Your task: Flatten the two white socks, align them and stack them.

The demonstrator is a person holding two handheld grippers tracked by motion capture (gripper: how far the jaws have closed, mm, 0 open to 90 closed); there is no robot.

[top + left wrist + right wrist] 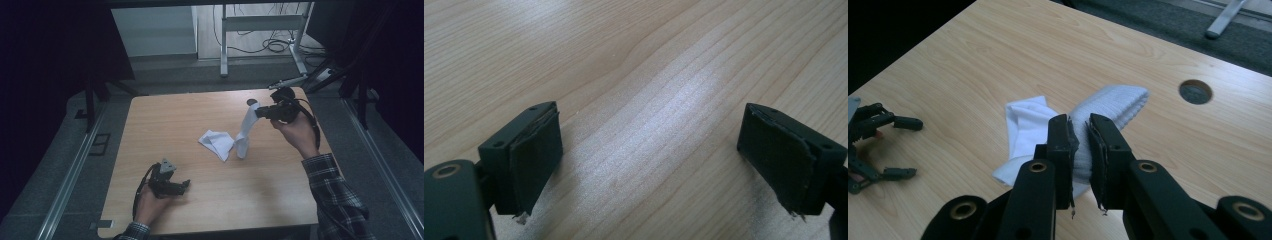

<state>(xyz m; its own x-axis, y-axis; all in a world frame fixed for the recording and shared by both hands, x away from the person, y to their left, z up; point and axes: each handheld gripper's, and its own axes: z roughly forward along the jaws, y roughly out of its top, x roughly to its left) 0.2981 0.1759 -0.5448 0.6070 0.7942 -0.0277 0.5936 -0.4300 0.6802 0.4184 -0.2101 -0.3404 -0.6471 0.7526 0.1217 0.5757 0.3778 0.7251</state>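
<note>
Right gripper (260,112) is clamped on one end of a white sock (244,131), held up over the far right part of the wooden table (165,120). In the right gripper view the jaws pinch the ribbed fabric (1082,150) tight, with only cloth between the pads.

The sock hangs below and left of the jaws, its long axis near vertical, and its lower end touches or nearly touches the tabletop. A second white sock (216,143) lies flat and crumpled just left of that hanging end; I cannot tell whether the two touch.

Left gripper (183,186) rests low at the near left of the table, jaws spread wide over bare wood (649,140), nothing between them. It sits well apart from both socks.

Judgement: the flat sock lies far and right of the left gripper, and nearer to it than the lifted one. Pairing the two turns on bringing the hanging sock's axis in line with the flat one.
</note>
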